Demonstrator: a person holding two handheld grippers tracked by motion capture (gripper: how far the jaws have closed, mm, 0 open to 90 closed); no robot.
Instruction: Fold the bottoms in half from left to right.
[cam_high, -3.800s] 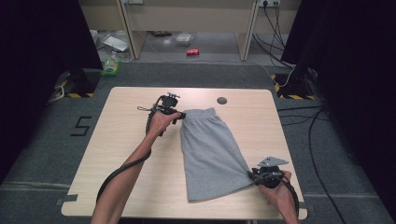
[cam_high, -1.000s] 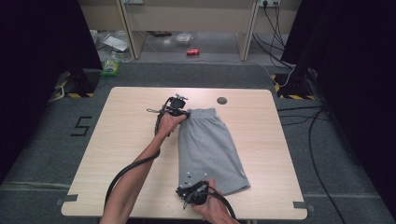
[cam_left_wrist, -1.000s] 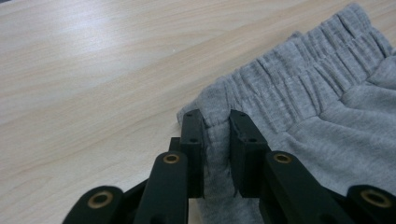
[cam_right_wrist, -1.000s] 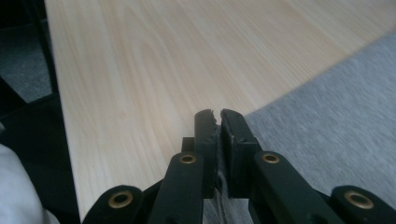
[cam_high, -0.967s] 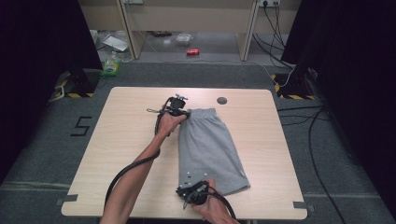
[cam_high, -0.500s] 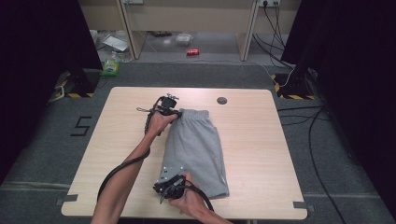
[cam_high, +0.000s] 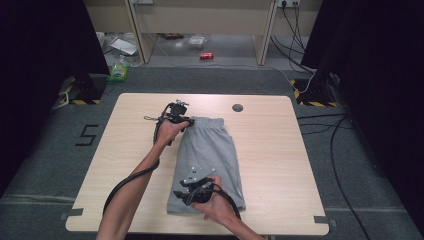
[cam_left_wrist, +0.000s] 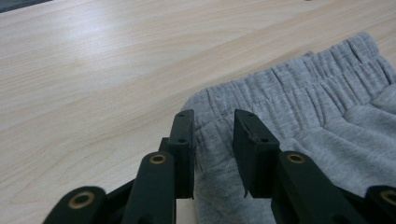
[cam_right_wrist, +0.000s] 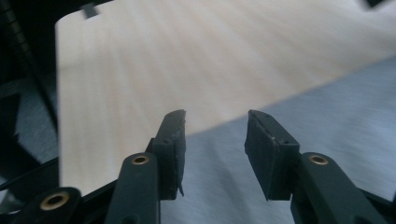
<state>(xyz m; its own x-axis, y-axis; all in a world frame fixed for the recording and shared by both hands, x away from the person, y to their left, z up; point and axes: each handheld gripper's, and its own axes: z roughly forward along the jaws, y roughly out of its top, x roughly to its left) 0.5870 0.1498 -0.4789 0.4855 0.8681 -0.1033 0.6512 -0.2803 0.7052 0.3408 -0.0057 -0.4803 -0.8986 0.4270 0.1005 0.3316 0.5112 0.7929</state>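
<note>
Left gripper (cam_high: 186, 121) at the waistband corner of the grey shorts (cam_high: 210, 160), jaws just opened, fabric between but unpinched, apparently releasing after the fold. Shorts lie folded lengthwise mid-table (cam_high: 280, 150). Right gripper (cam_high: 186, 192) over the hem, jaws just opened, holding nothing.

shorts (cam_high: 210, 160): plain grey, ribbed waistband
table (cam_high: 280, 150): pale wood grain
grippers: black, brass rivets
floor (cam_high: 45, 165): dark grey, white "5" mark
</note>
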